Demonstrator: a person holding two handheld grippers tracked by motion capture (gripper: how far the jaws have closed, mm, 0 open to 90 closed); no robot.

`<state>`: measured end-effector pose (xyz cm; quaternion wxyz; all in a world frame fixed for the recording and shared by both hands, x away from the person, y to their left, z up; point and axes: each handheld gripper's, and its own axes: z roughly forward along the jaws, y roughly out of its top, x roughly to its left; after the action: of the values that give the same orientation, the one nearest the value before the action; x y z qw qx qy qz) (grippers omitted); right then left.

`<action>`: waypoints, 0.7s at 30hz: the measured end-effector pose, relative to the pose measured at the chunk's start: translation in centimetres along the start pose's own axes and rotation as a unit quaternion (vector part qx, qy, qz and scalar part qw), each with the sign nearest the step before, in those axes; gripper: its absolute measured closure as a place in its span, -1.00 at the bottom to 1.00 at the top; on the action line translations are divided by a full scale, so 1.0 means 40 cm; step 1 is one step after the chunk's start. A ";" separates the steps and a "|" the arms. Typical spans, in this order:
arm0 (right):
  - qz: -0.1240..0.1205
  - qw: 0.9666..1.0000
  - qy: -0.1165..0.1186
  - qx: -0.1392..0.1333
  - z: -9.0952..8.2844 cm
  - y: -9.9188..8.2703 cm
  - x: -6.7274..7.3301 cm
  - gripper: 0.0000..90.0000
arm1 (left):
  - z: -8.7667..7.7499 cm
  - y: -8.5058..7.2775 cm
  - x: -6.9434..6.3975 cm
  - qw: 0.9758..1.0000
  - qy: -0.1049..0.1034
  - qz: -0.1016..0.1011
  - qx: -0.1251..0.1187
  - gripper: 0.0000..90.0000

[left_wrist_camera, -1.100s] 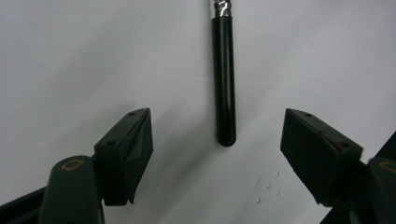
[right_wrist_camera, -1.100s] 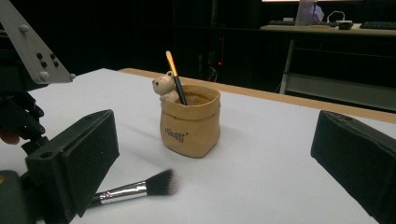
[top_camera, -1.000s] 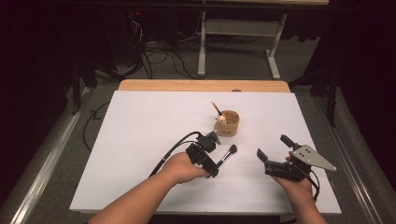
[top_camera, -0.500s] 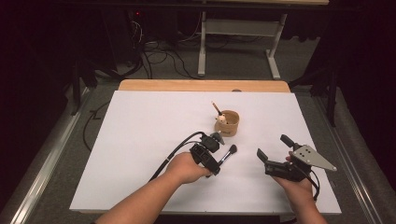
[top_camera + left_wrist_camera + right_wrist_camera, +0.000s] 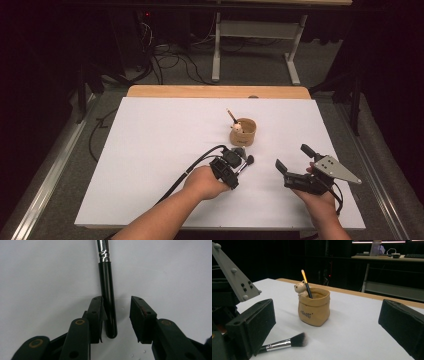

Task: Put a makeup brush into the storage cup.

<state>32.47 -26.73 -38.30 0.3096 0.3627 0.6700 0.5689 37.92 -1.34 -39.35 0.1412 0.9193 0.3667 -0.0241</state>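
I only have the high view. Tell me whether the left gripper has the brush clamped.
Observer: Not clamped. In the left gripper view the left gripper is open; the brush handle lies against one pad, with a gap to the other.
Operator: Now report what is in the cup.
Observer: The right gripper view shows the cup holding a thin brush with an orange tip, next to a small bear at the rim.
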 end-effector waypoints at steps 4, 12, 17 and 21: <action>-0.003 1.000 -0.001 0.001 0.000 0.000 -0.002 -0.94 | 0.005 0.002 -0.002 1.000 -0.002 0.001 0.003 0.43; -0.003 1.000 -0.001 0.000 0.000 0.000 -0.004 -0.94 | 0.006 0.000 -0.006 1.000 0.009 0.005 0.005 0.48; -0.001 1.000 -0.002 -0.003 -0.001 0.000 -0.004 -0.94 | 0.007 0.000 -0.009 1.000 0.012 0.009 0.006 0.46; 0.001 1.000 0.000 -0.001 -0.001 0.000 -0.003 -0.93 | 0.008 0.000 -0.011 1.000 0.014 0.012 0.005 0.46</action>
<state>32.51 -26.83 -38.29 0.3099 0.3628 0.6691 0.5698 37.62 -1.71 -39.61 0.1317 0.9244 0.3578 -0.0116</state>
